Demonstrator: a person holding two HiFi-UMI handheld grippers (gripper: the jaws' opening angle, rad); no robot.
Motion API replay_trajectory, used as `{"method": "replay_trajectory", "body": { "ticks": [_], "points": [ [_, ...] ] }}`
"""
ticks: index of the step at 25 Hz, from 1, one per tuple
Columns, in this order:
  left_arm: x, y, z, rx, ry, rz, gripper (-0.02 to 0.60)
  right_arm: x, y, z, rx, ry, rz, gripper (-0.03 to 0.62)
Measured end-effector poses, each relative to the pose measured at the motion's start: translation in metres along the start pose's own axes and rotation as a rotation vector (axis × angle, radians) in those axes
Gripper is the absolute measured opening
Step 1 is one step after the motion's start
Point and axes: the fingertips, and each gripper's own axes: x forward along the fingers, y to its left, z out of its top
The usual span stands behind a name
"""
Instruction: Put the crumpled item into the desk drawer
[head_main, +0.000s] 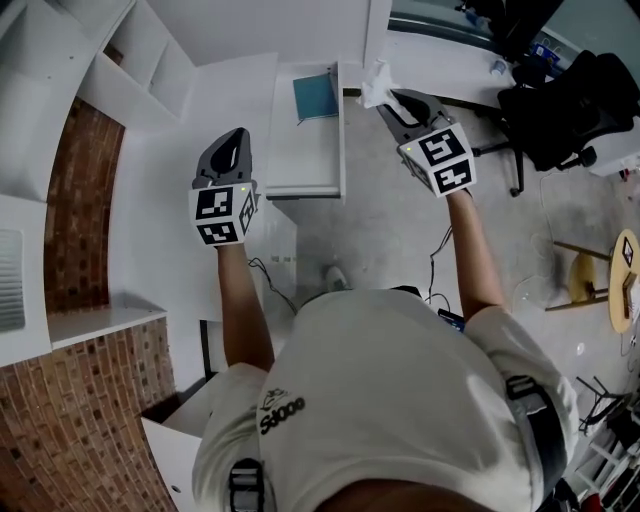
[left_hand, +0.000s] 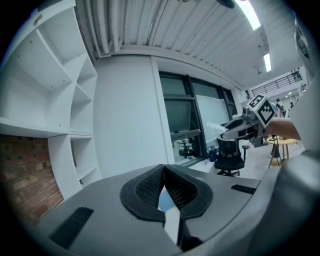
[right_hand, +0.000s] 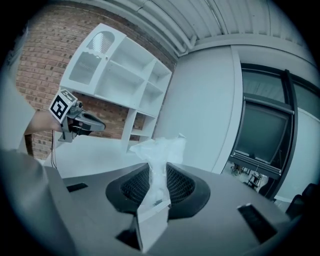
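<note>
Right tongs (right_hand: 159, 172) fill the bottom of the right gripper view, their two dark ribbed pads pinching the crumpled item (right_hand: 159, 150), a white, thin, wrinkled wad whose loose top fans out above the pads. From the head view, these tongs (head_main: 392, 100) are held out on the person's right forearm (head_main: 470, 250), and the crumpled item (head_main: 378, 85) sticks out past their tips. It hangs in the air just to the right of the open drawer (head_main: 340, 140), near its far end and not inside it.

Left tongs (left_hand: 163, 175) are pressed together at the tips, with nothing between the pads. In the head view they (head_main: 238, 135) hover over the white surface (head_main: 230, 90), just left of the drawer and not touching it.

Inside the drawer, at its far end, lies a flat teal thing (head_main: 315, 97). Beyond the surface to the left stand white shelving (head_main: 140, 50) and a brick wall (head_main: 90, 190). Well off to the right, a black office chair (head_main: 560, 110) stands on the grey floor (head_main: 400, 230).
</note>
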Motion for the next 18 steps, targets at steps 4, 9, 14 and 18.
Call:
{"method": "replay_trajectory", "body": {
  "ticks": [4, 9, 14, 18],
  "points": [
    [0.012, 0.018, -0.011, -0.01, 0.001, -0.016, 0.018, 0.023, 0.006, -0.001, -0.003, 0.019, 0.003, 0.081],
    [0.023, 0.033, -0.027, -0.043, 0.001, -0.041, 0.018, 0.044, 0.014, -0.009, -0.011, 0.063, 0.017, 0.081],
    [0.035, 0.045, -0.039, -0.098, -0.026, -0.037, 0.018, 0.067, 0.015, -0.017, -0.016, 0.088, 0.04, 0.081],
    [0.047, 0.057, -0.054, -0.117, -0.01, 0.01, 0.018, 0.094, 0.014, -0.025, -0.021, 0.108, 0.079, 0.081]
  ]
}}
